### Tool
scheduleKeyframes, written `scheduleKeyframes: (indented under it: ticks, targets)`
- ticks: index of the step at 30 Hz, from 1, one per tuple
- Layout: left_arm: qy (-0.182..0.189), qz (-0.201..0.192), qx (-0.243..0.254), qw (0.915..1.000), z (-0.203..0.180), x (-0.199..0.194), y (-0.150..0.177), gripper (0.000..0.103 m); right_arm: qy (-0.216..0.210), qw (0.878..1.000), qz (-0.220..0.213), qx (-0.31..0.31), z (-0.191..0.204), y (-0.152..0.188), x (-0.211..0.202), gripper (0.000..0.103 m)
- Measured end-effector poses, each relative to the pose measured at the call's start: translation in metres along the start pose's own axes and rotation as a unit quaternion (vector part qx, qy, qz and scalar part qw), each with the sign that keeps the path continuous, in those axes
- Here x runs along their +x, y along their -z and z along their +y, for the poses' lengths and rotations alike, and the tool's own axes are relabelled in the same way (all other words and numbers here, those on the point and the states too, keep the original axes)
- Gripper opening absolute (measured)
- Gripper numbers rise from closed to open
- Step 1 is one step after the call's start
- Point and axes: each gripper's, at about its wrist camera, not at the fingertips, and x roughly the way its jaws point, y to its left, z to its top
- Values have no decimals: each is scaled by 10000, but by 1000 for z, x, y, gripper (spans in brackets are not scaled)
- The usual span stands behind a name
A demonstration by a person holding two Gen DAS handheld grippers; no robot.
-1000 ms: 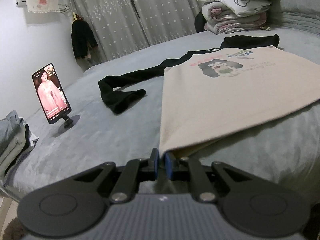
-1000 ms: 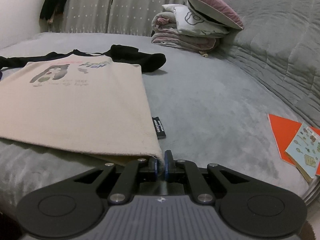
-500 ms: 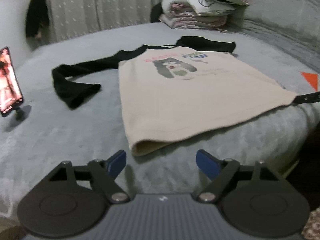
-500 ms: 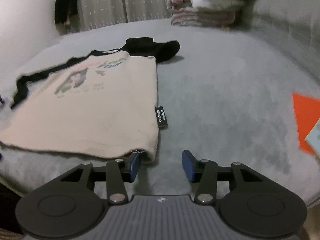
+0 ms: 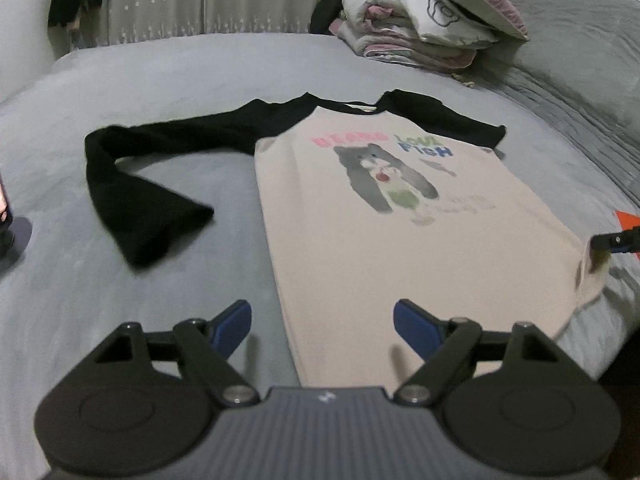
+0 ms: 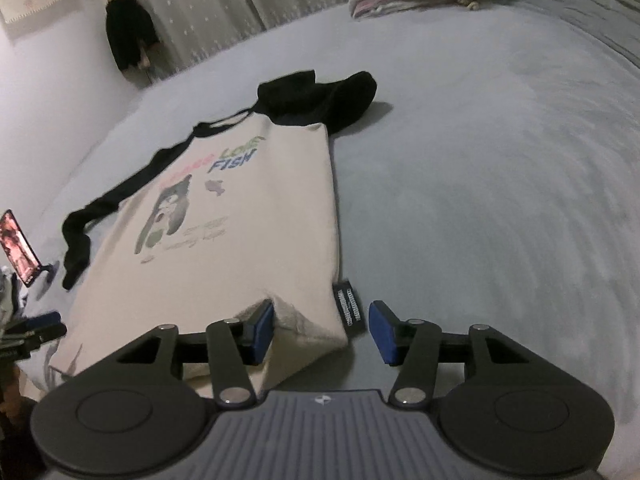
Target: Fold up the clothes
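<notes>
Raglan shirt (image 5: 400,232) lies flat on the bed (image 5: 160,80), long axis toward 12 o'clock. Left claw (image 5: 322,322) gapes empty over the hem; right claw (image 6: 322,330), opening, straddles the 5 o'clock hem corner, nearer.

phone (image 5: 3,216): chopped off at the left wrist view's edge, only a sliver showing
small print under the shirt (image 6: 224,216) graphic: too smeared to read
side label (image 6: 347,307): text way too tiny
orange thing (image 5: 628,218): mostly out of frame
</notes>
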Motion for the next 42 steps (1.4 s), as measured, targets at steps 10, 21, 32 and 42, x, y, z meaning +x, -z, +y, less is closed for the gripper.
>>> scheduleKeyframes:
  ticks: [10, 21, 32, 42]
  targets:
    - [129, 494, 300, 9982, 17, 19, -35, 85, -10, 9967, 653, -475, 0, -12, -14, 52]
    - [112, 655, -163, 9977, 42, 52, -53, 85, 70, 9985, 488, -231, -17, -26, -47, 52]
    - [365, 402, -1438, 9881, 66, 117, -106, 77, -440, 9979, 428, -190, 25, -100, 53, 52]
    - [232, -427, -2797, 9589, 98, 151, -116, 53, -105, 9962, 240, 828, 8, -132, 140, 52]
